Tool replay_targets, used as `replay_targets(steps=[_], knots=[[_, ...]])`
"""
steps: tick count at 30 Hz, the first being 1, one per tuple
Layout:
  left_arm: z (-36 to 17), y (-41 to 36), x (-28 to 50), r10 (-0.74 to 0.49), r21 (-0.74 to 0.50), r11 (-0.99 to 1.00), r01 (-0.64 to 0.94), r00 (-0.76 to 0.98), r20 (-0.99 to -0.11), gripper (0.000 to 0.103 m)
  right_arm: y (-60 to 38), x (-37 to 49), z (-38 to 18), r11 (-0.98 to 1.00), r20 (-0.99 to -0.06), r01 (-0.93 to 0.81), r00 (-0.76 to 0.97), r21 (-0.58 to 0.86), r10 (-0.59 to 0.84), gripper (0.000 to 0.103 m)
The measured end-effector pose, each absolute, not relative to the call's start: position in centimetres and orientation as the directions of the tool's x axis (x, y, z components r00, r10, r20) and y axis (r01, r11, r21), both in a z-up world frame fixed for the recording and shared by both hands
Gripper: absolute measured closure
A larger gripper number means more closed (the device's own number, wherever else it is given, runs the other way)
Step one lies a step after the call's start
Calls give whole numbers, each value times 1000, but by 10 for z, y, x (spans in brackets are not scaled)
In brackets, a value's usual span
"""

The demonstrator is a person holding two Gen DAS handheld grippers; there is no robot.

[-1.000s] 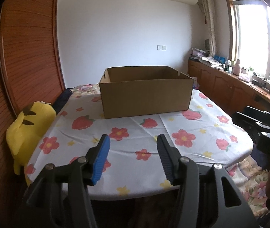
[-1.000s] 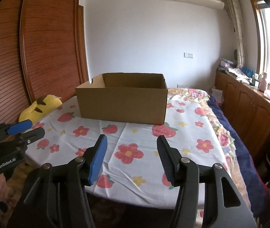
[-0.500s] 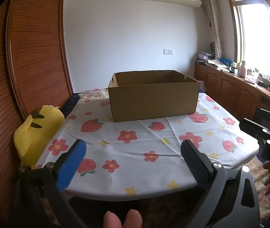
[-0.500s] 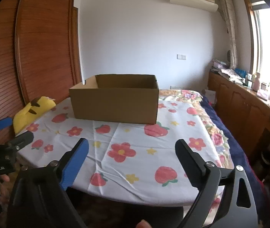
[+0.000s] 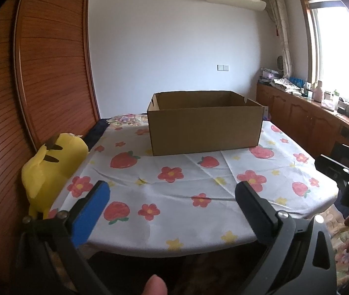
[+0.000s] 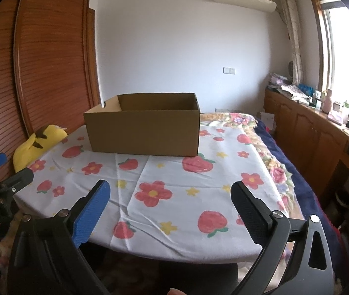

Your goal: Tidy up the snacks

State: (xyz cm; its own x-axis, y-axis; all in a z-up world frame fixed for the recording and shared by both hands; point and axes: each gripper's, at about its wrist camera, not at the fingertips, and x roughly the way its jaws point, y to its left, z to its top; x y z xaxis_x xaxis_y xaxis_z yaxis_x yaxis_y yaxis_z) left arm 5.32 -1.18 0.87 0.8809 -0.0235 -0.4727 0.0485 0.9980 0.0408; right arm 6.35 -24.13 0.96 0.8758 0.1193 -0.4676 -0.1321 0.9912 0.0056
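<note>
Both your tongs released, nothing held.
Your left gripper [image 5: 172,198] spread wide, right gripper [image 6: 170,195] jaws opening; box [image 5: 205,121] sits open-topped on the far table [image 5: 174,218].

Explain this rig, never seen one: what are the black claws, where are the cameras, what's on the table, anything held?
No robot here: a person holds a two-finger clamp tool in each hand, with a fisheye camera looking along its fingers. One picture shows the left gripper, the other the right gripper; each glimpses the other at its edge. The left's jaws stand wide open, the right's are opening; nothing is between either pair. On the table's white strawberry-and-flower cloth stands an open brown cardboard box. A yellow plush toy sits beside the table. No snacks show.
</note>
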Motion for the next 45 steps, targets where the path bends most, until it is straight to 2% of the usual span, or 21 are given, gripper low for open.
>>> replay_targets(steps=[45], knots=[[11,-7,52,-19,32,999,38,884,-468,0,-244,61,11,993,-463,-121,880,4,109,3]])
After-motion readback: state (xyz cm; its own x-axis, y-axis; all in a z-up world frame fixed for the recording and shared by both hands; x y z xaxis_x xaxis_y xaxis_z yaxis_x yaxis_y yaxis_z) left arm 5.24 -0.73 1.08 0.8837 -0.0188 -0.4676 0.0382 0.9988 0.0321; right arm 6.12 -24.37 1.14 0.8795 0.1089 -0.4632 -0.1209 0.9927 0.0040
